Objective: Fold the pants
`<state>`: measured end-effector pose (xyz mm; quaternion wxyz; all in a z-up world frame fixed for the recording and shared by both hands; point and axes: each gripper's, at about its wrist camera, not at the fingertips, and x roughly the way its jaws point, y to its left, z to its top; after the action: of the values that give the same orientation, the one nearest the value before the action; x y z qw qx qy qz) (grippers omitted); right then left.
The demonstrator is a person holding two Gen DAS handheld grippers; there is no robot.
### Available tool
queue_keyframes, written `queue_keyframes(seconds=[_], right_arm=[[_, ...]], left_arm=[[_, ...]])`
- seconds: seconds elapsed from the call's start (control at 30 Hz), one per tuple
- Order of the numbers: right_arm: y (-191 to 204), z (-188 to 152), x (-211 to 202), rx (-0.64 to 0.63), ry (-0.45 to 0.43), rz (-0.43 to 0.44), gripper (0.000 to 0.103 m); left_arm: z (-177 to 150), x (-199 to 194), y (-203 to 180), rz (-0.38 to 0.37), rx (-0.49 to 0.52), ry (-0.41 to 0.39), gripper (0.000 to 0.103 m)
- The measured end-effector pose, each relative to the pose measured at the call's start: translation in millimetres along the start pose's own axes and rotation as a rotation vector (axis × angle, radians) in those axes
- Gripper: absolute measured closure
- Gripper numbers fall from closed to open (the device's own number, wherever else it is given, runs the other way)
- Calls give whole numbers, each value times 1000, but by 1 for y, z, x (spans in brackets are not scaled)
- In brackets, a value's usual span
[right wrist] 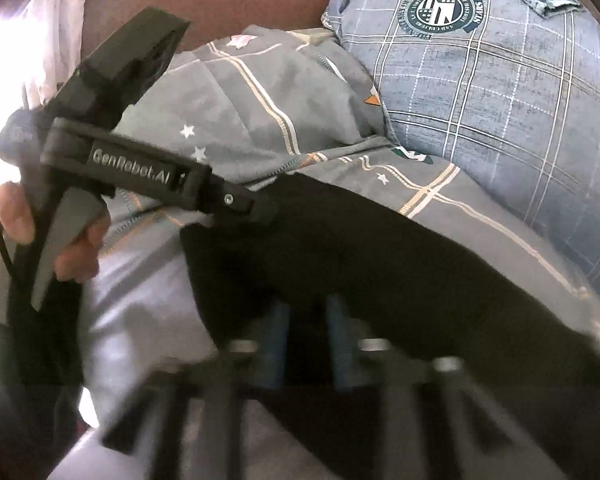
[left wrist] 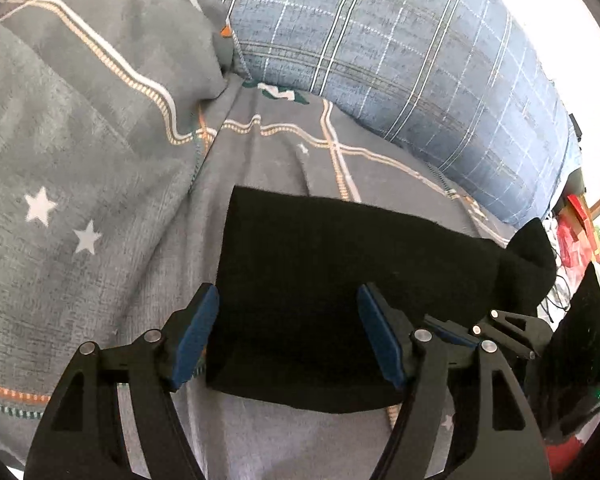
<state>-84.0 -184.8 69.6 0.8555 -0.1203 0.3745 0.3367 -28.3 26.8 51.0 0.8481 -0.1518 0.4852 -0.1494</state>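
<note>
The pants [left wrist: 332,280] lay on the bed [left wrist: 100,208] as a black strip, long axis running left to right below the plaid pillow [left wrist: 400,48]. The left tool [left wrist: 288,336] hung released over their left end, a finger on either side of the edge. The right tool [right wrist: 306,340] looked clenched on the cloth further right, though blur left that unsure. The left tool seemed nearer the free end, so that end would likely be carried rightward.

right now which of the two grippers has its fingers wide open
The left gripper: its blue pads sit far apart over the black pants. The right gripper is nearly closed on the pants.
</note>
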Motion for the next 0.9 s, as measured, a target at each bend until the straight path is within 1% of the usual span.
queue_keyframes(seconds=[0.03,0.07,0.1,0.17,0.27,0.37,0.43,0.5,0.6,0.67,0.73,0.83,0.9], right_arm=[[-1,2,-4,13,2,15,96],[-2,3,-9,26,1,43,99],[-1,5,-16,35,-4,69,99],[2,5,-27,25,-12,73,99],[8,-1,-30,38,-1,91,99],[14,-12,-17,61,35,100,99],[15,-20,-6,94,54,101,99],[11,-24,-1,132,54,110,98],[7,-23,-7,177,48,135,92],[8,-23,-12,167,49,135,84],[10,-24,-16,153,53,124,80],[11,-25,-23,152,58,108,78],[9,-26,-29,155,50,101,74]], left_arm=[[1,-6,-2,3,5,-10,32],[2,-12,-4,5,9,-23,32],[1,-23,-7,5,17,-46,32],[1,-35,-8,-2,21,-73,31],[-1,-44,-9,8,20,-94,31],[-4,-40,-8,37,21,-80,31],[-5,-34,-9,36,13,-57,31],[-8,-31,-11,38,14,-44,31],[-10,-27,-17,29,16,-28,32],[-10,-27,-24,22,24,-25,31],[-10,-27,-29,19,33,-29,31],[-8,-27,-36,11,44,-30,31],[-8,-26,-39,4,49,-27,31]])
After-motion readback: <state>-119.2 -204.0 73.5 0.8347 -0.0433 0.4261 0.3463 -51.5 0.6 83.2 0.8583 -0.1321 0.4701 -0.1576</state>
